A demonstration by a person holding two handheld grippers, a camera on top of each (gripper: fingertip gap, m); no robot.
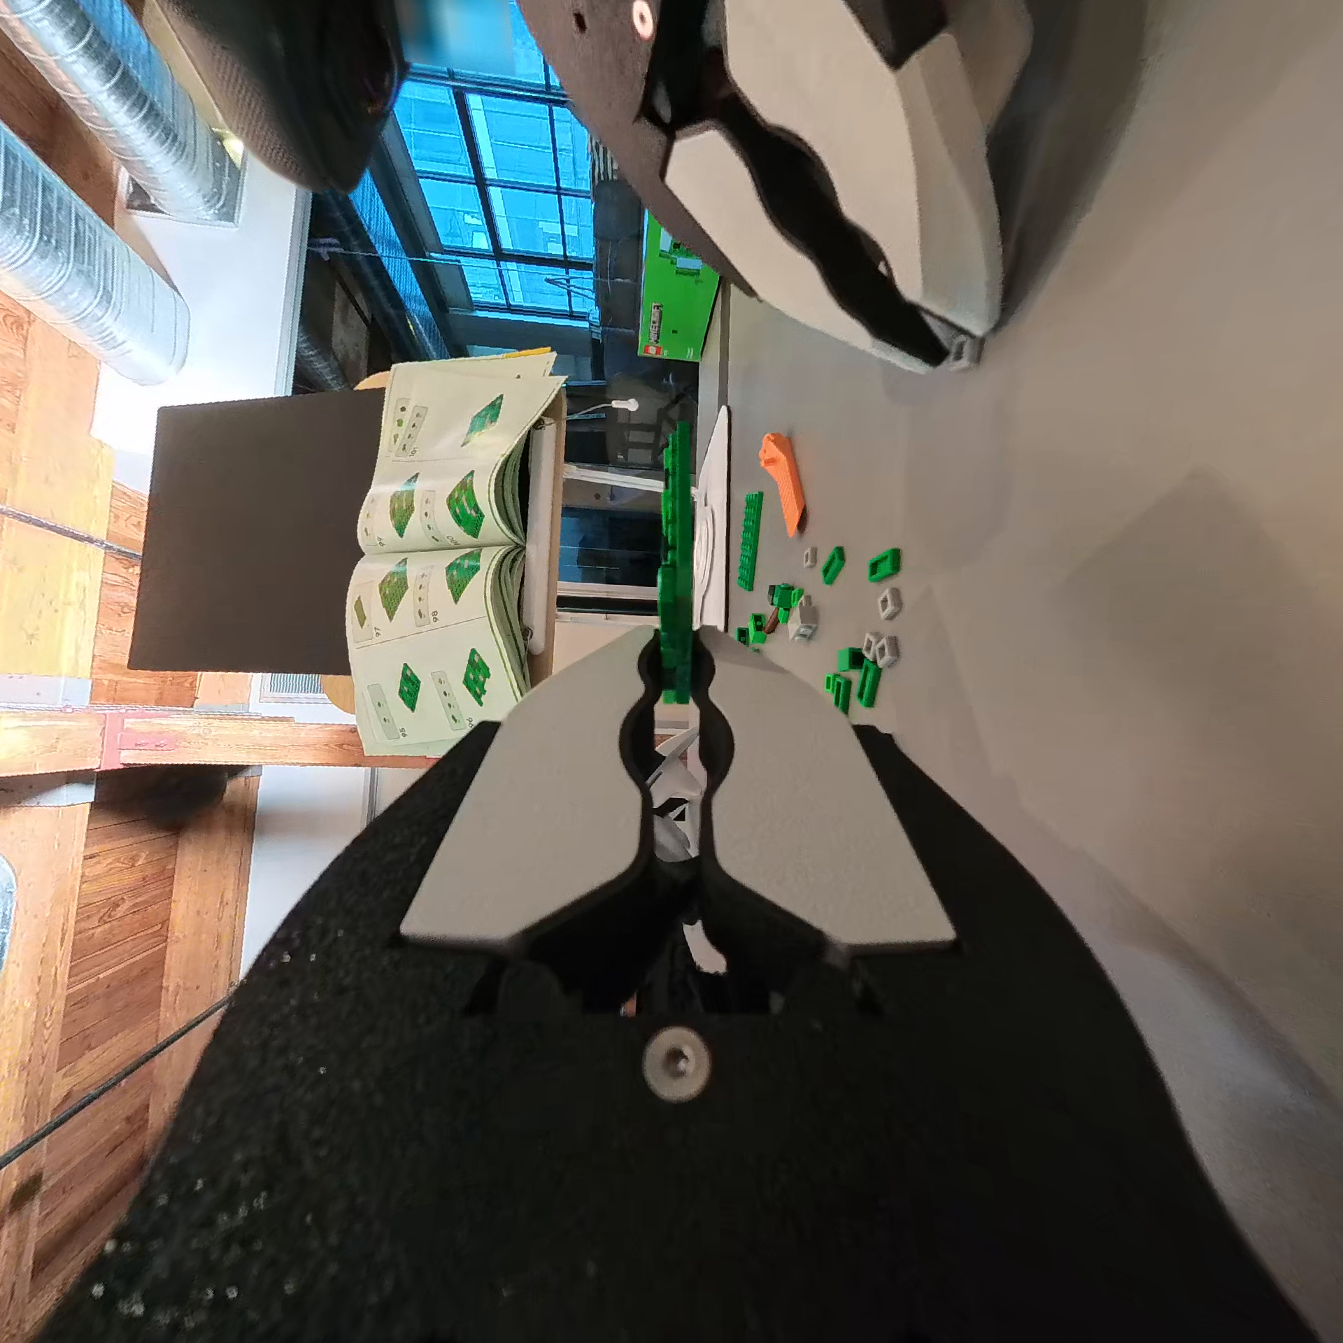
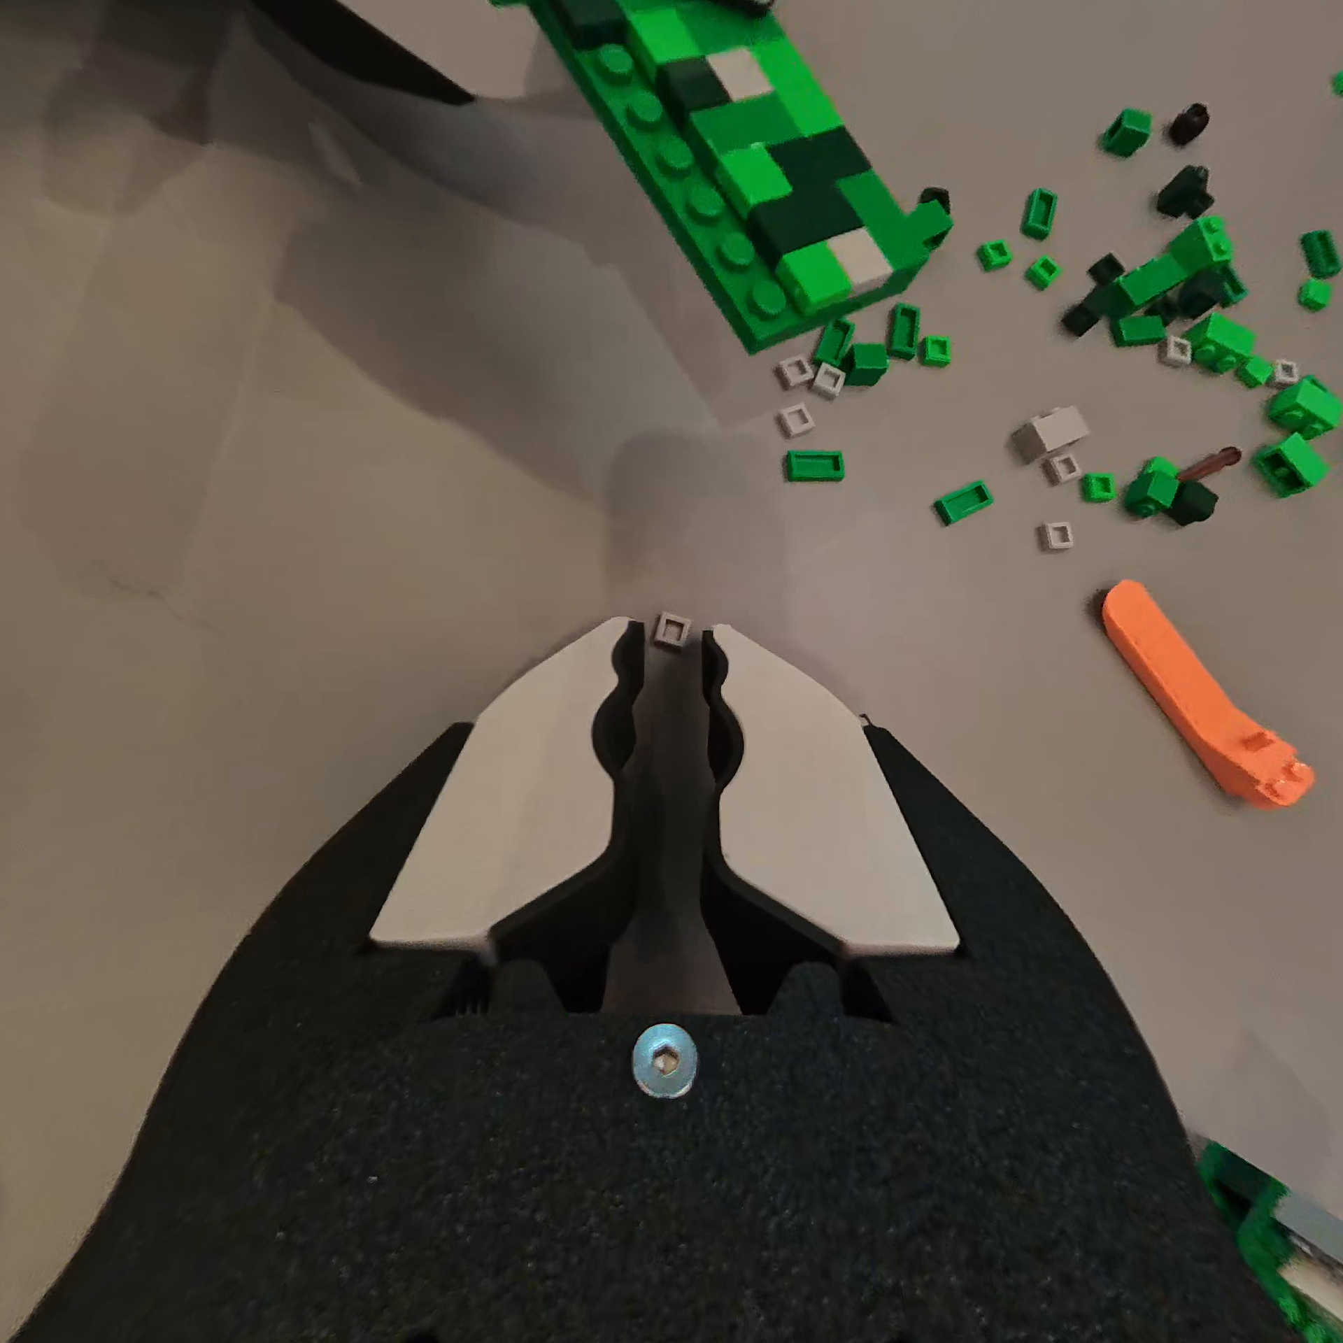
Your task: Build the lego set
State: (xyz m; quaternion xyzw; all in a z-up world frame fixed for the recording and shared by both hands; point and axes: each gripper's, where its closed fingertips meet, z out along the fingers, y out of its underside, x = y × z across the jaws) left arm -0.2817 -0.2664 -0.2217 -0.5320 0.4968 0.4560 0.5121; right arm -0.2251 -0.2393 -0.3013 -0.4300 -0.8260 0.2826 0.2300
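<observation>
My left gripper [image 1: 676,658] is shut on the near end of the green plate build [image 1: 674,552], which I see edge-on, raised off the grey table [image 1: 1090,654]. In the right wrist view the same build [image 2: 734,167] shows its studded edge and a mosaic of light green, dark green and grey tiles. My right gripper [image 2: 672,631] holds a small grey square tile [image 2: 670,629] at its fingertips, with the jaws nearly closed, above bare table below the build. It also shows at the top of the left wrist view [image 1: 963,349].
Loose green and grey pieces [image 2: 1199,305] lie scattered to the right. An orange brick separator [image 2: 1199,690] lies nearer. An open instruction booklet [image 1: 443,567] stands behind the table, with a green box [image 1: 676,305] beside it. Another green build [image 2: 1279,1250] sits at the lower right. The gap from one gripper's tips to the other's is roughly 10 centimeters. The orange brick separator [image 2: 1199,690] lies around 12 centimeters away from my right fingertips.
</observation>
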